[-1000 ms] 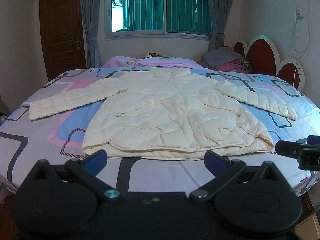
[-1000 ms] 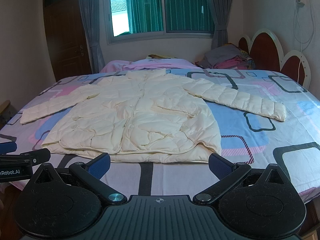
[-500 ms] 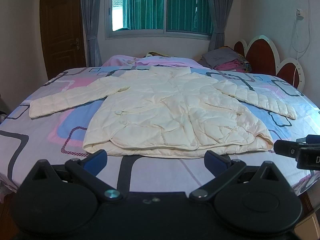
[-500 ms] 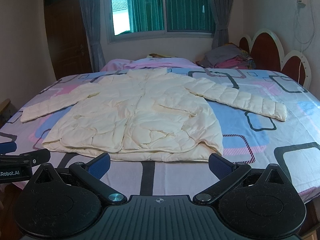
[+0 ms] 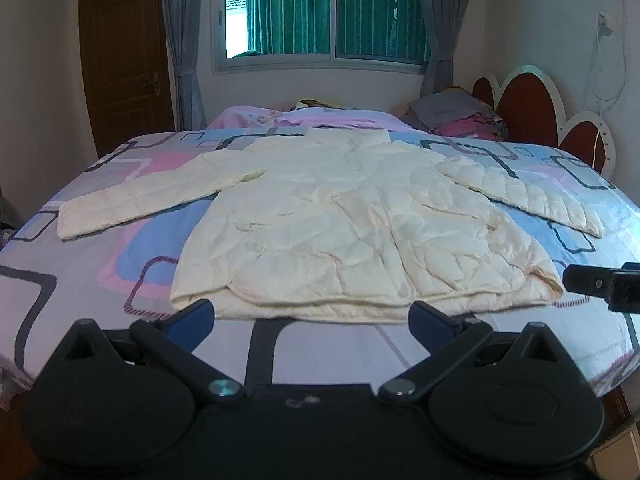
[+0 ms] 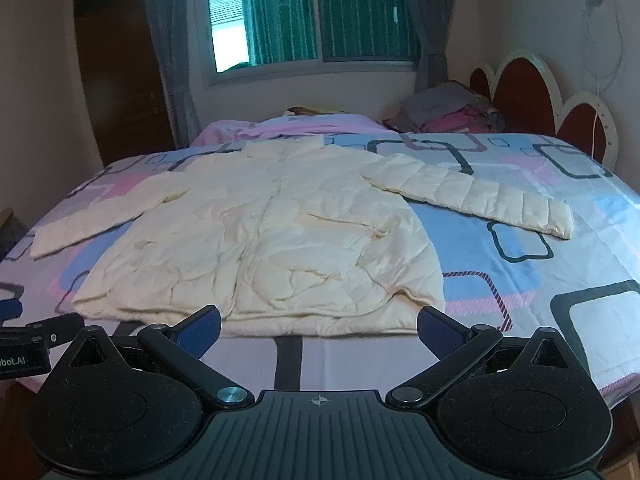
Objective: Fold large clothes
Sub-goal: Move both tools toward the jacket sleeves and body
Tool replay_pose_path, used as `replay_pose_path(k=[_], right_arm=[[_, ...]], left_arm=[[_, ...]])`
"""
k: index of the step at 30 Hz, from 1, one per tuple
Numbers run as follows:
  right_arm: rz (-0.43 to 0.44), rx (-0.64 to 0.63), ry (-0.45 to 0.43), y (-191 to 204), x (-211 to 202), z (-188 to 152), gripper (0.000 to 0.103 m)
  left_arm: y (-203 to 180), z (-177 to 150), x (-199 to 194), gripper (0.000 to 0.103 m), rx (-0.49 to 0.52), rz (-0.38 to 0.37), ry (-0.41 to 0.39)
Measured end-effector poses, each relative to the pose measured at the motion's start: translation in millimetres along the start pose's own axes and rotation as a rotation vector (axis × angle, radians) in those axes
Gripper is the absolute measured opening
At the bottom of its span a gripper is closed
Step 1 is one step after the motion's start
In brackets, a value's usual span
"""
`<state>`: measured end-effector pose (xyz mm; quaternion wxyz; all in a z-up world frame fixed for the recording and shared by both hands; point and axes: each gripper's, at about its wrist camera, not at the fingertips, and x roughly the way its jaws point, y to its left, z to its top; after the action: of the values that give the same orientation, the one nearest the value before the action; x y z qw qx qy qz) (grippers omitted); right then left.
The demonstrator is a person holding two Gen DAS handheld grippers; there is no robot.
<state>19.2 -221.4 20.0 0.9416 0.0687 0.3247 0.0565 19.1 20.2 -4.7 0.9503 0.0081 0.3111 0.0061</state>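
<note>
Nearest us, the left gripper (image 5: 312,314) and the right gripper (image 6: 319,322) both hold their fingers spread wide and empty just short of the hem (image 5: 320,312) of the cream quilted jacket (image 5: 352,232). In our judgement no fold is yet begun, so we should take each sleeve near its cuff and lay it flat across the body. The jacket lies face up, spread on the patterned bed (image 5: 80,280), its long axis running from hem to collar (image 5: 348,136), sleeves out sideways.
</note>
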Motion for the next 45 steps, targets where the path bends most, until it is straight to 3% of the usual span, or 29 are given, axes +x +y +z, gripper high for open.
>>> replay_pose_path(k=[7,21,27,34,44,45], right_arm=[[-0.042,0.038,0.008,-11.8,40.9,22.1,0.103],[-0.187,0.104,0.012,-35.9,122.4,84.8,0.103],[-0.241,0.124,0.030,-62.6,142.9,99.4,0.103],[-0.288,0.196,0.048,-136.1,167.9,109.6,0.103],[-0.340,0.584,-0.014,-317.4,220.8,104.8,0.102],[-0.337,0.617,-0.015,-330.1,224.8,102.5,0.096]], left_arm=[[7.3,20.5,39.9,0.103,0.002,-0.019,-0.022],[13.4,92.2,129.8,0.103,0.058,-0.116,-0.048],[4.9,107.1,166.1,0.103,0.048,-0.140,0.031],[-25.8,114.4,211.8,0.103,0.017,-0.159,0.091],[-120.2,138.4,280.1,0.103,0.077,-0.162,0.166],[-130.5,141.3,283.9,0.103,0.084,-0.165,0.169]])
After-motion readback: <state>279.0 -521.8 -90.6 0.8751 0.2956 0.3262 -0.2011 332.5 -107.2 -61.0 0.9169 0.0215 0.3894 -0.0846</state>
